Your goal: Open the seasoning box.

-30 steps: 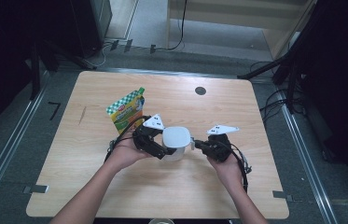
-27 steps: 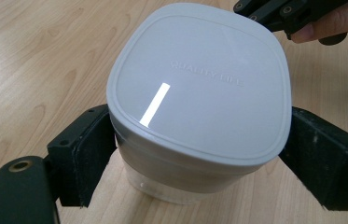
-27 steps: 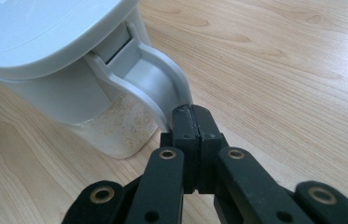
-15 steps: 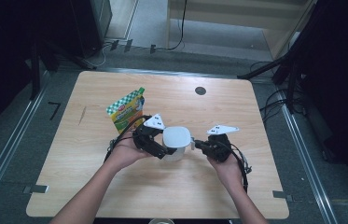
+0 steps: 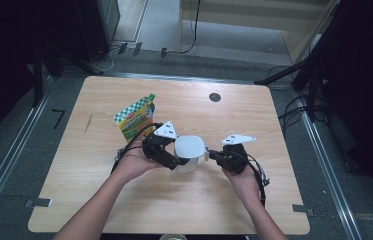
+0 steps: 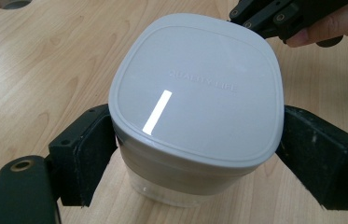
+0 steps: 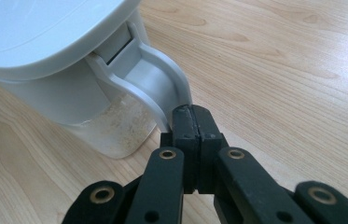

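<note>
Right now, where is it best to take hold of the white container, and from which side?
Take the white container by its body just under the lid, one finger on each opposite side wall, as the left gripper does. The lid overhangs there. The latch flap on the right side probably only flips open.

Both forearms come in from the desk's near edge and meet around its middle. The left gripper [image 5: 176,156] points right, its jaws spread wide and pressed against the two sides of the container [image 5: 189,150]. The right gripper [image 5: 213,156] points left, jaws closed together, their tips against the container's latch [image 7: 150,86].
</note>
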`<act>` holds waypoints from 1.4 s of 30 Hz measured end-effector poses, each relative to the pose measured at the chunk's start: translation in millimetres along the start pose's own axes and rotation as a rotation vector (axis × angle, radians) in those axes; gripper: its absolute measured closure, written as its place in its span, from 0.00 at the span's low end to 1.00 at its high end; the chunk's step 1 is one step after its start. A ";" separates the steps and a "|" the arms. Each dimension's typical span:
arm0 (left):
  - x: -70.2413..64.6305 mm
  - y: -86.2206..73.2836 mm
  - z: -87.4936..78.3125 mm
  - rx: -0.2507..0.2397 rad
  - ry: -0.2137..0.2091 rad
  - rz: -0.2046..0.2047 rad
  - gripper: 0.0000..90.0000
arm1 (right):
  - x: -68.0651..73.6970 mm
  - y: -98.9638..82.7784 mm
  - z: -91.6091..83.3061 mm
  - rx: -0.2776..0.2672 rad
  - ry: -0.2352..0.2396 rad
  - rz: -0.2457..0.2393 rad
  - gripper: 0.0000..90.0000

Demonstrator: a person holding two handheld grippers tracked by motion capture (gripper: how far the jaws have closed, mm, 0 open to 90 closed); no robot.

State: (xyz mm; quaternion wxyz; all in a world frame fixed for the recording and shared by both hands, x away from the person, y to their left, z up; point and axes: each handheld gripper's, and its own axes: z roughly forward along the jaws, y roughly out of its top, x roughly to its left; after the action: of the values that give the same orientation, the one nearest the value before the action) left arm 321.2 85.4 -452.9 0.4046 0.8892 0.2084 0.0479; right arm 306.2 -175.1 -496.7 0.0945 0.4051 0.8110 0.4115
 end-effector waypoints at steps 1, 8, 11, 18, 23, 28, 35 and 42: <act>0.0 0.0 0.0 0.000 0.000 0.000 0.17 | -0.1 0.0 -0.1 0.000 0.001 0.002 1.00; 0.4 0.8 1.4 -0.014 -0.002 0.006 0.17 | 0.3 0.0 0.0 0.005 -0.009 0.000 1.00; 1.1 0.5 2.9 -0.008 -0.007 0.008 0.16 | 0.1 0.1 0.1 -0.001 -0.004 -0.001 1.00; 1.9 -1.5 11.0 -0.001 -0.012 0.035 0.15 | 0.6 0.3 -0.3 -0.002 -0.005 -0.004 1.00; 1.5 -0.9 13.2 0.009 -0.006 0.050 0.15 | 0.7 0.0 0.0 -0.001 -0.003 -0.007 1.00; 1.1 1.2 9.6 0.000 -0.014 0.036 0.15 | 0.8 -0.4 0.1 0.000 0.001 -0.008 1.00; -0.6 9.8 5.3 0.023 -0.009 0.056 0.16 | 1.0 -0.2 -0.1 0.000 0.002 -0.005 1.00; -3.4 18.0 3.0 0.013 -0.007 0.052 0.15 | 1.6 0.3 -0.8 -0.009 0.007 0.002 1.00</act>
State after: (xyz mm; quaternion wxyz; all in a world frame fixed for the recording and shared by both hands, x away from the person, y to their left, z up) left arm 324.9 71.4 -441.3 0.3980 0.8972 0.1838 0.0539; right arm 305.0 -174.3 -495.7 0.0932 0.4041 0.8091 0.4164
